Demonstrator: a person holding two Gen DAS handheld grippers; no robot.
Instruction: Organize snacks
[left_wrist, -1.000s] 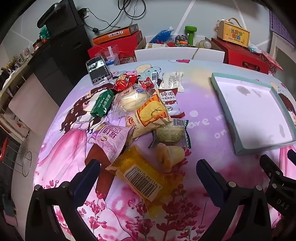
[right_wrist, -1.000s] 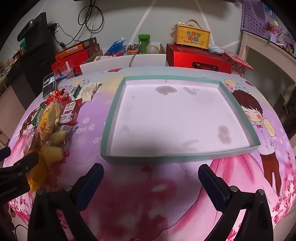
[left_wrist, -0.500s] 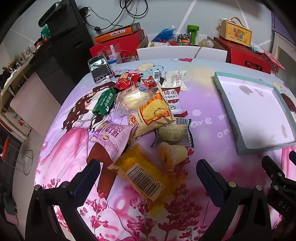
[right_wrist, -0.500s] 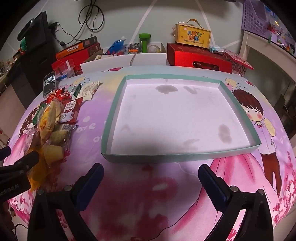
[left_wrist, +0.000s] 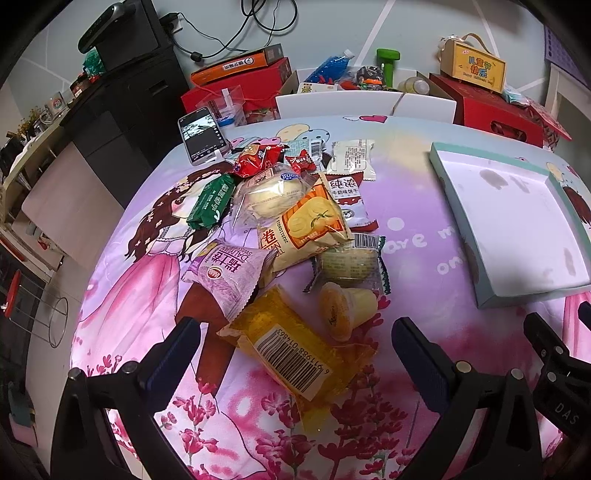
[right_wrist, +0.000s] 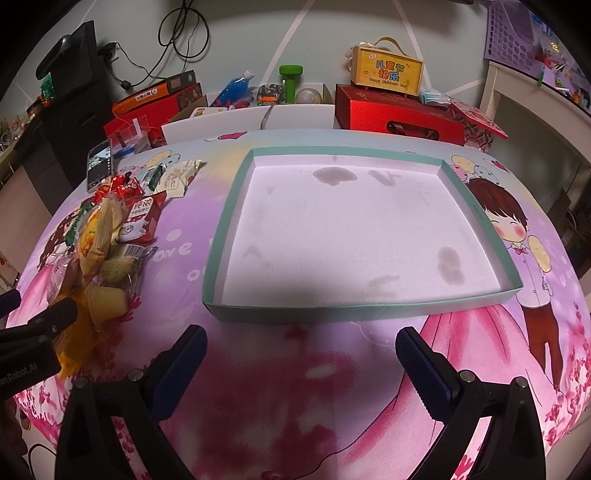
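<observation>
A pile of snacks lies on the pink cartoon tablecloth. Nearest my left gripper (left_wrist: 295, 350) is a yellow packet with a barcode (left_wrist: 291, 339), then a jelly cup (left_wrist: 345, 306), a purple packet (left_wrist: 231, 273), an orange-yellow packet (left_wrist: 310, 229), a bun (left_wrist: 273, 192) and a green packet (left_wrist: 212, 201). The left gripper is open and empty, just above the yellow packet. A shallow teal-rimmed box lid (right_wrist: 225, 229) lies to the right, white inside, with nothing in it. My right gripper (right_wrist: 301, 354) is open and empty in front of its near rim. The snack pile (right_wrist: 107, 243) shows at that view's left.
A phone (left_wrist: 201, 134) lies at the table's far left. Red boxes (right_wrist: 399, 114), a yellow gift box (right_wrist: 386, 72), a green bottle (right_wrist: 290, 79) and white cartons stand along the back edge. A dark cabinet stands far left. The right gripper's fingers (left_wrist: 554, 350) show at the left view's lower right.
The left gripper has drawn back slightly from the snack pile, which sits a little farther up the view. The right gripper has hardly moved. Both stay open.
</observation>
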